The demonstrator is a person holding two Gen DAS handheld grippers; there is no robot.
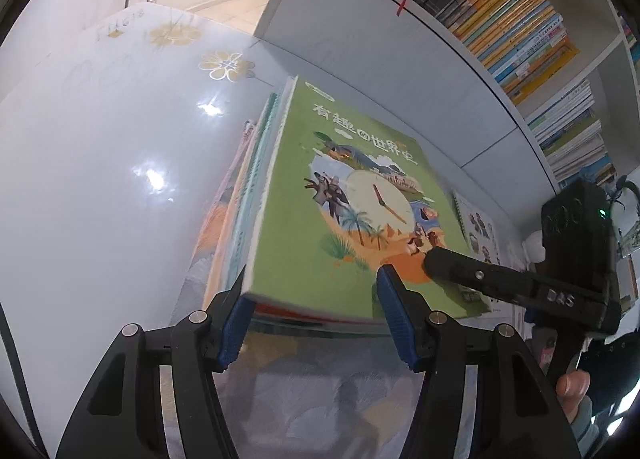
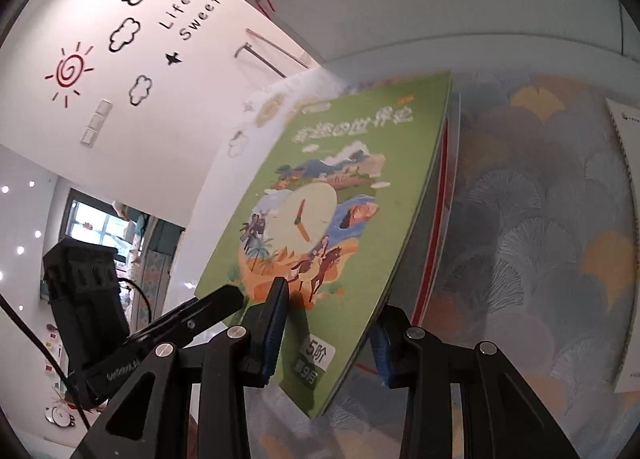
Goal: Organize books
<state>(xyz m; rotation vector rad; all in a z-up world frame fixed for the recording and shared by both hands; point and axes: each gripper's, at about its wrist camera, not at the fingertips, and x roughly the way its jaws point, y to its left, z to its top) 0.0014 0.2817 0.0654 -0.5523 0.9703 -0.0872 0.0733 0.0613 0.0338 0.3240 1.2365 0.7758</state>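
Observation:
A stack of books topped by a green book with a clock picture is tilted above a patterned mat. My left gripper is shut on the stack's near corner, one blue pad against the page edges and the other on the green cover. From the other side, my right gripper is shut on the same stack: its left finger lies on the green book and its right finger is hidden under the edge. Each gripper shows in the other's view, the right gripper and the left gripper.
A white bookshelf packed with upright books stands behind. Under the stack lie a glossy white tabletop and the patterned mat. A spiral notebook lies on the mat beside the stack. A person's fingers show at the right.

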